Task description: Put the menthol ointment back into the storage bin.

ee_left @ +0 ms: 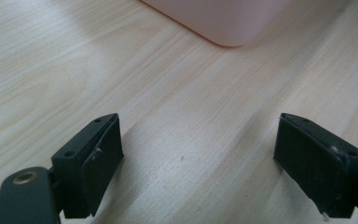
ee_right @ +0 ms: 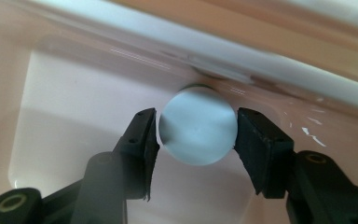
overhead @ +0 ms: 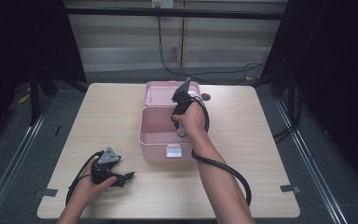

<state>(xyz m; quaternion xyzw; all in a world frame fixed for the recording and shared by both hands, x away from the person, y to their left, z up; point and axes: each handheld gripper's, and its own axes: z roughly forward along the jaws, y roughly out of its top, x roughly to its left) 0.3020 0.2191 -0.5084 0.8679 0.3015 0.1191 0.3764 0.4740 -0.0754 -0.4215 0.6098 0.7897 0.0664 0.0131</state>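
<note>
A pink box (overhead: pixel 142 133) stands open at the middle of the table, its lid (overhead: pixel 158 93) lying back behind it. My right gripper (overhead: pixel 182 129) reaches down into the box from above. In the right gripper view the right gripper (ee_right: pixel 198 136) is shut on a pale blue ball (ee_right: pixel 198 125), close to the box's inner wall (ee_right: pixel 74 93). My left gripper (overhead: pixel 128 177) rests on the table in front of the box, to its left. In the left gripper view it (ee_left: pixel 198 154) stands open over bare wood, with a corner of the box (ee_left: pixel 223 18) ahead.
The wooden table (overhead: pixel 242 140) has tape marks at its front corners (overhead: pixel 50 192). A small dark disc (overhead: pixel 206 97) lies right of the lid. The right gripper's cable (overhead: pixel 233 175) loops over the table's right half. Cables (overhead: pixel 205 74) trail on the floor beyond the far edge.
</note>
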